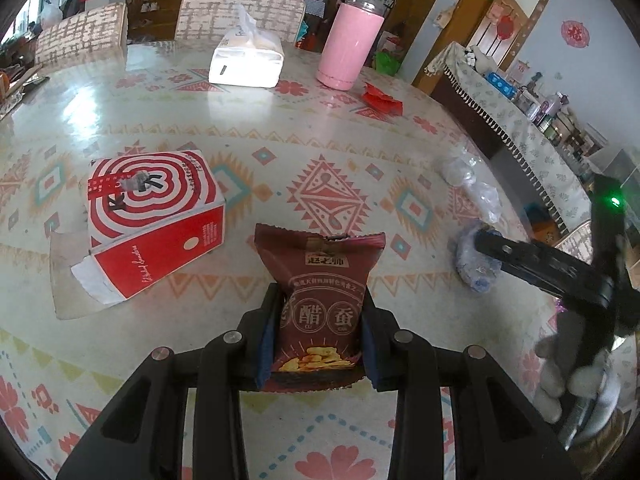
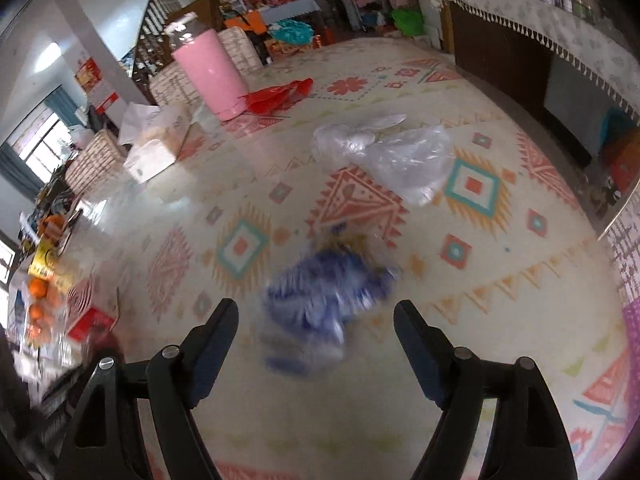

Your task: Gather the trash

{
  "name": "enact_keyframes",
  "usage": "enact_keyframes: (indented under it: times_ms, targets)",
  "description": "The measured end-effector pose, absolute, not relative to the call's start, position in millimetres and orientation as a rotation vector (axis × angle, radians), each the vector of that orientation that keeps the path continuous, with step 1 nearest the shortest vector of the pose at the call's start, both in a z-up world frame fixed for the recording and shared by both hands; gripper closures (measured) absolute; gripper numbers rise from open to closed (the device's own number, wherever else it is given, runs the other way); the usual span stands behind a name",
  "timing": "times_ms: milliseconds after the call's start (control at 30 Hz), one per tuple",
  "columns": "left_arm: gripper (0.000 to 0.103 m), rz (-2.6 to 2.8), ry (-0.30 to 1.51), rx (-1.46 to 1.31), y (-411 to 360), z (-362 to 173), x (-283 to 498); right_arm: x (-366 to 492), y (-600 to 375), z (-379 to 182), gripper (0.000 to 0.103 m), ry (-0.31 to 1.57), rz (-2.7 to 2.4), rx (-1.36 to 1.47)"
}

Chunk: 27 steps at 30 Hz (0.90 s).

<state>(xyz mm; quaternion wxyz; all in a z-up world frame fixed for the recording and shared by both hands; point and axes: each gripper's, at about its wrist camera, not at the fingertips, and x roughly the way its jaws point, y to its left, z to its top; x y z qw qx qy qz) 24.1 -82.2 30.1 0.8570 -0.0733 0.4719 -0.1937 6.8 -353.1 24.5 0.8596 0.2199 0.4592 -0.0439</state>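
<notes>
Snack packet sits nearest your left lens, upright, pinched between left gripper pads; first piece of trash in hand. Right gripper jaws stand wide, nothing held, blue crumpled wrapper on table between fingertips, blurred. Clear plastic bag lies beyond it, red wrapper beside pink flask. Step in hand: second pickup. Next move likely calls for you to lower right jaws around blue wrapper, then squeeze. No bin in view.
</notes>
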Motion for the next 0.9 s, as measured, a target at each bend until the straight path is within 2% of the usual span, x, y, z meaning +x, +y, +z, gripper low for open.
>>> enact_keyframes:
  times_ms: [200, 267, 333, 367, 900]
  targets:
    - [0.069, -0.413, 0.991, -0.163, -81.7, 31.7, 23.8, 20.4, -335.1, 19.4, 0.018, 0.972, -0.177, 0.38]
    - [0.069, -0.414, 0.989, -0.165, -81.3, 32.2, 23.7, 21.4, -328.9, 18.1, 0.021, 0.975, -0.204, 0.324]
    - [0.069, -0.415, 0.986, -0.165, -81.3, 32.9, 22.5, 15.7, -326.3, 18.2, 0.043, 0.968, -0.242, 0.274]
    - [0.069, -0.416, 0.984, -0.164, -81.7, 33.1, 22.1, 12.2, -326.1, 18.6, 0.046, 0.964, -0.239, 0.264]
    - [0.069, -0.414, 0.98, -0.137, -87.3, 30.6, 19.8, -90.4, -346.2, 38.5, 0.046, 0.905, -0.11, 0.425]
